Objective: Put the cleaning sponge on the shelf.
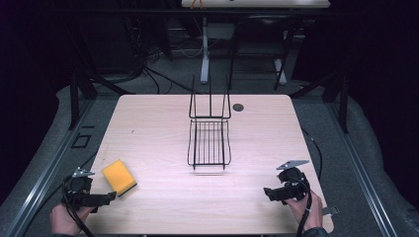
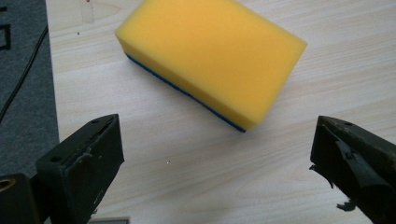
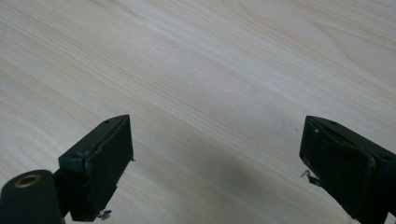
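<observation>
Yellow foam on a thin blue backing: the sponge (image 2: 210, 60) lies flat near the front-left corner of the tabletop (image 1: 163, 197), skewed to the table edges, just ahead of the left gripper (image 1: 109, 196). In the left gripper view its jaws stand spread wide with nothing between them, and the sponge's nearest corner sits just beyond their tips, not yet inside the gap.

The step in hand looks like the reach for a grasp. To do it well, slide forward low over the wood until the block's middle lies between the jaws, turn the wrist so the pads face the two long sides squarely instead of a corner, then close gently; foam gives, so a hard squeeze would only deform it and a corner pinch would let it twist.

By the front-right corner the right gripper (image 1: 269, 193) waits over bare wood, jaws likewise spread and empty.

Farther back, at the middle of the tabletop, stands a black wire rack (image 1: 209, 143), well apart from the sponge.
</observation>
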### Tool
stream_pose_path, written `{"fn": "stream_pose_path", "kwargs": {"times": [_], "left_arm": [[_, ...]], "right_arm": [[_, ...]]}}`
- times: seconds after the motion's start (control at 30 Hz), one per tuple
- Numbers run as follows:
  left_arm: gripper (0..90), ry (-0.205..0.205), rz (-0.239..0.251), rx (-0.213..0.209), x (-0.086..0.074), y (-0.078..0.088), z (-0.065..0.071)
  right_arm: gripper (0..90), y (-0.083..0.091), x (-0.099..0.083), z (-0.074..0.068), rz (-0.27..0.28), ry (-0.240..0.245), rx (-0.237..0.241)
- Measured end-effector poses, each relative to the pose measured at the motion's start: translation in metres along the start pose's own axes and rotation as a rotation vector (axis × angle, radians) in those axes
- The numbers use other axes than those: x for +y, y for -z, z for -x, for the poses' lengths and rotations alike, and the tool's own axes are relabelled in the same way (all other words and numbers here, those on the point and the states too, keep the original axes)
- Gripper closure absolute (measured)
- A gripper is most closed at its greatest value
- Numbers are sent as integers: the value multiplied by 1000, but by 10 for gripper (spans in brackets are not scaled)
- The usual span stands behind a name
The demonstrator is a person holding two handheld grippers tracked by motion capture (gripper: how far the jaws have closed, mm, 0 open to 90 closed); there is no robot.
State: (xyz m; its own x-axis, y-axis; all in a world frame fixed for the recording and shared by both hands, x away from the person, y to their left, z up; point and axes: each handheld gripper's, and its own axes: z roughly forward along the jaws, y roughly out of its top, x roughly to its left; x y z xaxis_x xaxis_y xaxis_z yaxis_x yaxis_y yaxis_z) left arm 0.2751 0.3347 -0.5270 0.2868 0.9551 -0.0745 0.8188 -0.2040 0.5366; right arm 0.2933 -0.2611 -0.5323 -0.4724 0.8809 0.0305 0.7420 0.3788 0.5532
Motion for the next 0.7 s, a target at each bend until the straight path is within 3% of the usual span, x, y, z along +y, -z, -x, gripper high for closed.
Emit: {"fn": "stream_pose_path", "kwargs": {"times": [0.27,0.43,0.57,0.7], "left_arm": [[40,-10,5,-16,8,-7,-4],[72,12,-2,-24,12,-12,-6],[109,54,-14,-52,20,-22,-9],[165,80,-24,-36,23,-26,-12]], "right_arm": [[128,-3,3,-2,-16,23,12],[134,-4,5,-2,-11,33,19],[139,-9,6,-1,-11,20,35],[146,-10,9,-4,-16,31,36]]}}
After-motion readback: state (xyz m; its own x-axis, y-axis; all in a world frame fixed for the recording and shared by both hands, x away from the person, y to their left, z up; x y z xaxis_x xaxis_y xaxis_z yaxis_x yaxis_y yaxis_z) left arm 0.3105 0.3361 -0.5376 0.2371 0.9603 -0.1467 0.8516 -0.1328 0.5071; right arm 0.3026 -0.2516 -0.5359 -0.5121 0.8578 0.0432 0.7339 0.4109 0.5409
